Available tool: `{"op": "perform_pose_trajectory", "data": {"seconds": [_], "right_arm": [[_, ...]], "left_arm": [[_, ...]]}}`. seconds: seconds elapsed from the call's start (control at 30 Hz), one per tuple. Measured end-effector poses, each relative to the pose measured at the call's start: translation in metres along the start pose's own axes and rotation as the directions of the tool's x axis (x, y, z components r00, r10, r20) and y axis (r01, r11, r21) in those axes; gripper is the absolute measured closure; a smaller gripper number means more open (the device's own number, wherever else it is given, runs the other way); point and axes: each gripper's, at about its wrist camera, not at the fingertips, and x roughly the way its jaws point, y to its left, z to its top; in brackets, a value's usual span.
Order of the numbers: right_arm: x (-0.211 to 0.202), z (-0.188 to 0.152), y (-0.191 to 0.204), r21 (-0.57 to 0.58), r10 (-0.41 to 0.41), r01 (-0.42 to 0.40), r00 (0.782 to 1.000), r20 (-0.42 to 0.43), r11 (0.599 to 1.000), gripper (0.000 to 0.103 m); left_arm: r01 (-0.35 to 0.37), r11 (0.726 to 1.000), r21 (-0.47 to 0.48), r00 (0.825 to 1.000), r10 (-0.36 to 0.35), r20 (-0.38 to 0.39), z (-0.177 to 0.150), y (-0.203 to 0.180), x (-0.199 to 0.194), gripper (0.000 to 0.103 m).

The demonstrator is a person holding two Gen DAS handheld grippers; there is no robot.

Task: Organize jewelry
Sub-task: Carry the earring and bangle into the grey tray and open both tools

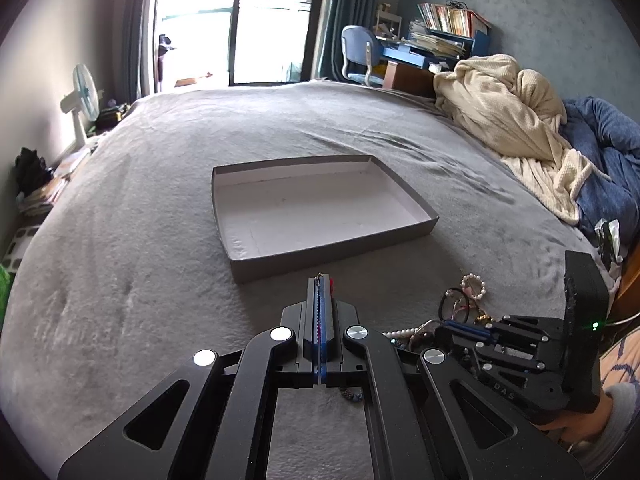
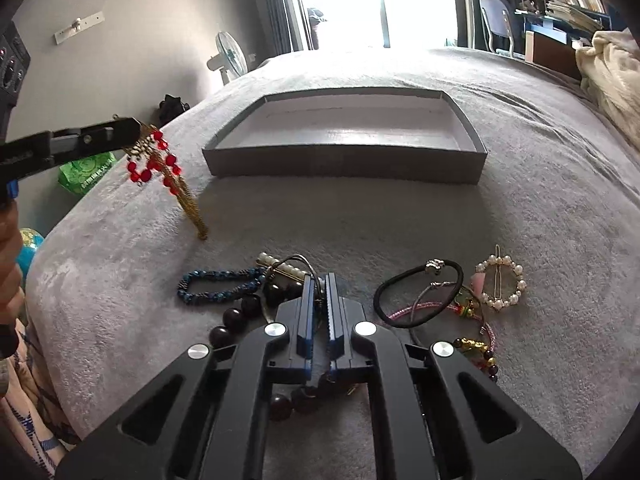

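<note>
Red-beaded gold ornament (image 2: 160, 168) hangs pinched in the left gripper (image 1: 320, 280), fingers pressed together on its top, lifted off the bed (image 1: 140, 240) ahead of the empty box (image 1: 320, 208), presumably for deposit. Right gripper (image 2: 319, 280) fingers stand narrowly parted over the jewelry pile (image 2: 248, 292); whether they hold anything is obscured.

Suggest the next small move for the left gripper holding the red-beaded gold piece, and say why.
Probably carry it forward over the grey box and let go. The left gripper is shut on the red-beaded gold ornament, which dangles above the bedspread short of the box's near wall. The box looks empty, and the other jewelry lies near the right gripper.
</note>
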Motion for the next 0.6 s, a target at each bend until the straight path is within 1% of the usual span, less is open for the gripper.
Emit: {"op": "perform_pose_trajectory", "data": {"seconds": [0.27, 0.43, 0.6], "right_arm": [[-0.013, 0.023, -0.004, -0.002, 0.005, -0.004, 0.999, 0.042, 1.0, 0.098], [-0.016, 0.047, -0.016, -0.001, -0.009, 0.009, 0.998, 0.056, 1.0, 0.098], [-0.014, 0.076, -0.03, 0.002, -0.024, 0.024, 0.997, 0.075, 1.0, 0.098]], "left_arm": [[0.002, 1.0, 0.013, 1.0, -0.002, 0.013, 0.01, 0.002, -0.002, 0.102], [0.002, 1.0, 0.016, 1.0, -0.003, 0.023, 0.026, 0.001, 0.0, 0.102], [0.007, 1.0, 0.013, 0.999, -0.008, 0.051, 0.047, -0.001, 0.003, 0.102]]}}
